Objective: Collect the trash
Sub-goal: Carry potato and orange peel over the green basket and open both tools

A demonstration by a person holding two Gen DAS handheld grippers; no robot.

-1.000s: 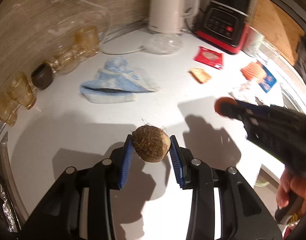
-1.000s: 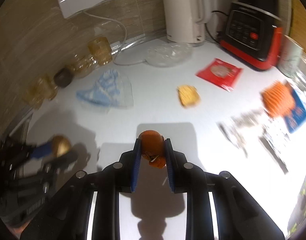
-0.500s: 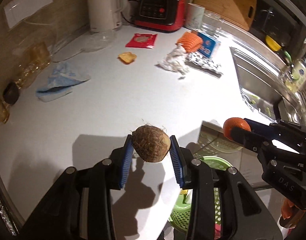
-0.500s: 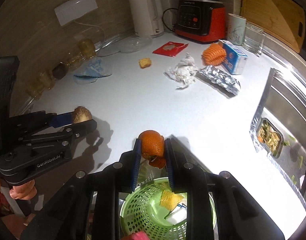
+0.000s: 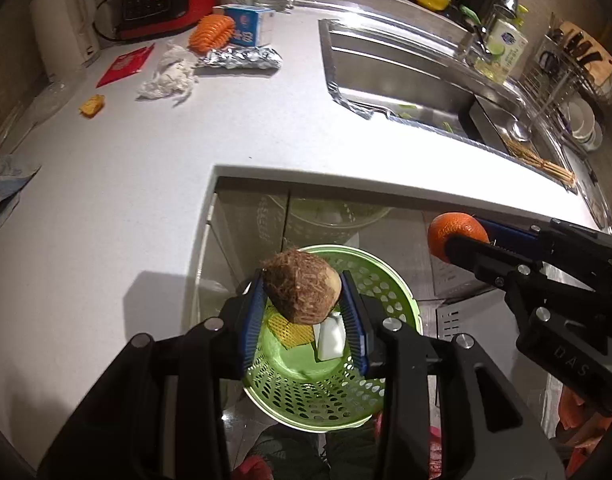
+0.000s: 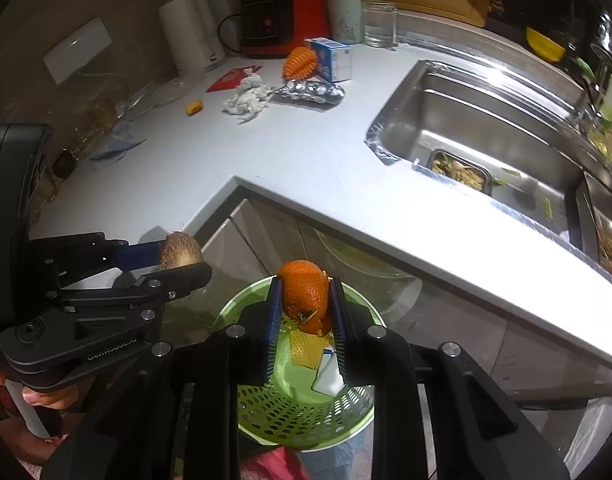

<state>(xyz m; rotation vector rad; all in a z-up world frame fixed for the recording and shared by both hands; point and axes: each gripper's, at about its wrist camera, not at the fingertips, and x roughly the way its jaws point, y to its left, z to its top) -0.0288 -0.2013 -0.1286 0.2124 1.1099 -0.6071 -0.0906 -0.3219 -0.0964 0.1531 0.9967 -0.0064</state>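
From the left wrist, the left gripper is pinching a brown hairy round root above the green perforated plastic basket, below the white countertop's inner corner. From the right wrist, the right gripper is clamping an orange peel over the same basket, holding yellow netting.

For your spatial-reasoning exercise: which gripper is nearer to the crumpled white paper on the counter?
Left. The left gripper, holding a hairy brown root, is on the side toward the crumpled white paper; the right gripper, holding an orange peel, is toward the sink.
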